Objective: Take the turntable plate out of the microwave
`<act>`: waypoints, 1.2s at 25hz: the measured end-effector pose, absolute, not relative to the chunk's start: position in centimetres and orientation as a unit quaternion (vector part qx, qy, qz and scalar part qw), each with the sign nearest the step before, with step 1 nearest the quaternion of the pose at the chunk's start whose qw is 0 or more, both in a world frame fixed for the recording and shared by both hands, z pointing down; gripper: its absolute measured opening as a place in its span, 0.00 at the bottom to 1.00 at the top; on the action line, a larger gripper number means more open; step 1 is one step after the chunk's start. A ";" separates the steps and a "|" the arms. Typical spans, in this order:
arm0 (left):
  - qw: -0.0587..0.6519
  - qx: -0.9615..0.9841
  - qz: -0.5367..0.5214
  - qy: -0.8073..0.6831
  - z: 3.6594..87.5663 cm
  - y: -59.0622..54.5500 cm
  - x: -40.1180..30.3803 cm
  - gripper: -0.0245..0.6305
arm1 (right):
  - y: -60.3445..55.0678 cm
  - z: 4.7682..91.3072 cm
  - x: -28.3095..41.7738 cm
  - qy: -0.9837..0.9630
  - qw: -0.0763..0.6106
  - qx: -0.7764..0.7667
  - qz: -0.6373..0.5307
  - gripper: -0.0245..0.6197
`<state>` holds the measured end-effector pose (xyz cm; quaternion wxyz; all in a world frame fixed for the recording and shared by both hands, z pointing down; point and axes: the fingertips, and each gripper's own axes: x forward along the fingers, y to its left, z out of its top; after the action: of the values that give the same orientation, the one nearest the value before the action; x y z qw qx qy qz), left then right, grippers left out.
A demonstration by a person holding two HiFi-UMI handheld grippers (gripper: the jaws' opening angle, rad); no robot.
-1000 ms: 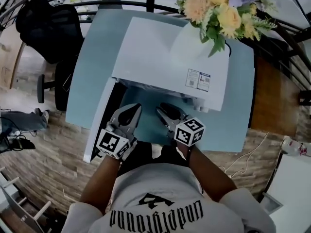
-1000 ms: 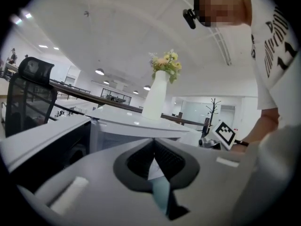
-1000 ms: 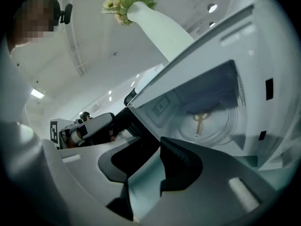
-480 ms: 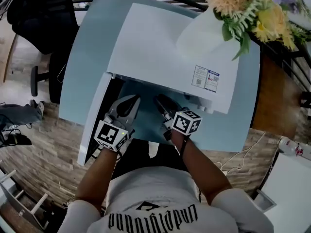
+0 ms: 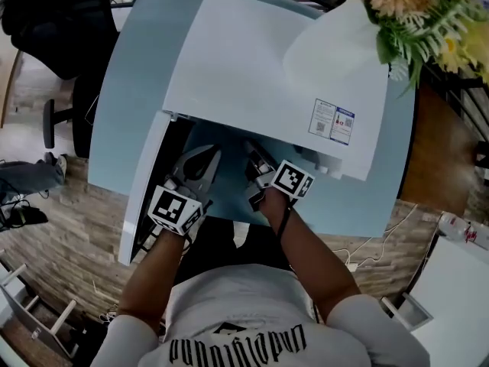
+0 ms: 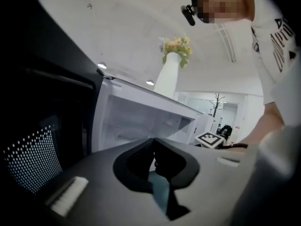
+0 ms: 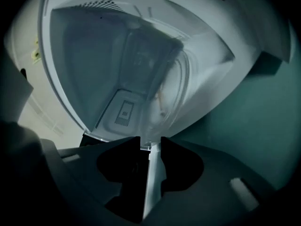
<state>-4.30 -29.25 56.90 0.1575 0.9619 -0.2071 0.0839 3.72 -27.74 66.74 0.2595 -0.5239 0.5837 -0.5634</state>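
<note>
The white microwave stands on a light blue table with its door swung open to the left. Both grippers hang side by side in front of the open cavity. My left gripper is shut and empty, its jaws meeting at the tips. My right gripper points into the cavity; its jaws have just been opening and stand slightly apart with nothing between them. A faint glassy round shape, probably the turntable plate, lies on the cavity floor.
A white vase with flowers stands on the microwave's top at the right. The door's dark perforated inner side is close on my left gripper's left. A black office chair stands beyond the table's left end.
Both grippers have come lower in front of the cavity opening. The right gripper has rolled about its own axis and its tips are now closer to the microwave's front edge.
</note>
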 end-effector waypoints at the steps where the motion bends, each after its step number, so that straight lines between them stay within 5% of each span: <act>1: 0.159 0.962 0.085 -0.207 57.1 -29.2 -4.3 0.11 | -27.8 66.8 3.7 0.574 0.272 -0.521 -0.570 0.24; 26: 0.181 0.956 0.100 -0.208 59.7 -29.3 -4.8 0.11 | -29.1 69.4 4.8 0.482 0.349 -0.542 -0.594 0.23; 30: 0.205 0.951 0.101 -0.208 60.5 -29.2 -4.9 0.11 | -29.0 68.8 4.5 0.499 0.338 -0.542 -0.585 0.14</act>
<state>-4.86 -29.24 60.47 0.2050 0.9510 -0.2084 0.1008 4.55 -28.99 68.78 0.3383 -0.5421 0.4989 -0.5855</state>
